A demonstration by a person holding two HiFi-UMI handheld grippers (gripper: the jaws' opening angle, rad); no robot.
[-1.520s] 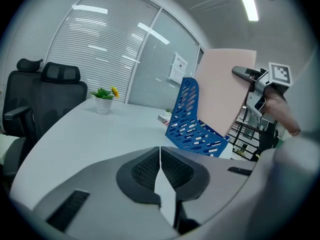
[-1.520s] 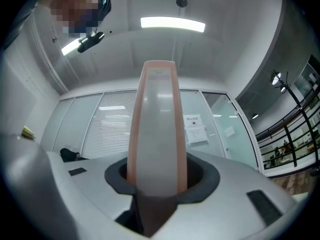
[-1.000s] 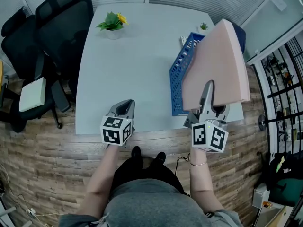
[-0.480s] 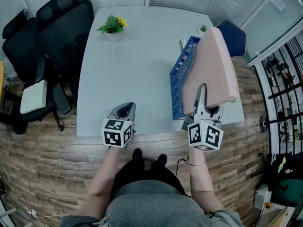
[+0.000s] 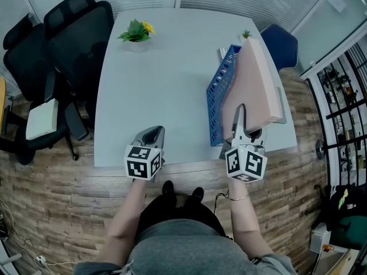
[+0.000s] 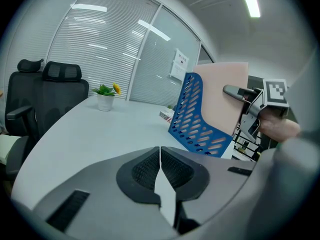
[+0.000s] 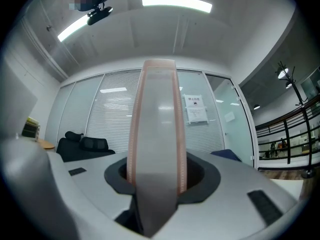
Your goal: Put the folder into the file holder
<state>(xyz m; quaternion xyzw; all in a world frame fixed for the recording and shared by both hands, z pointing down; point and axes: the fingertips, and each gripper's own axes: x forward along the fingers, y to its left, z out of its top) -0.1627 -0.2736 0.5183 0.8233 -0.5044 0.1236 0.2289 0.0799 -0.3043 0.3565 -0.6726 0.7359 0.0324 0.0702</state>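
Observation:
A thick pink folder (image 5: 253,85) stands on edge, nearly upright, over the right side of the blue file holder (image 5: 218,99) on the grey table (image 5: 155,79). My right gripper (image 5: 243,132) is shut on the folder's near edge; in the right gripper view the folder's spine (image 7: 156,134) fills the gap between the pads. In the left gripper view the folder (image 6: 225,94) rises out of the blue holder (image 6: 195,119). My left gripper (image 5: 151,135) rests at the table's near edge, shut with nothing in it (image 6: 160,174).
A small potted plant with a yellow flower (image 5: 136,28) stands at the table's far left. A tiny plant (image 5: 246,34) and a small box sit behind the holder. Black office chairs (image 5: 63,33) stand left of the table, a blue chair (image 5: 281,44) at the far right.
The folder has swung from a flat, slanted pose to nearly upright over the holder. My right gripper rolled and shifted slightly left with it. The left gripper stayed put.

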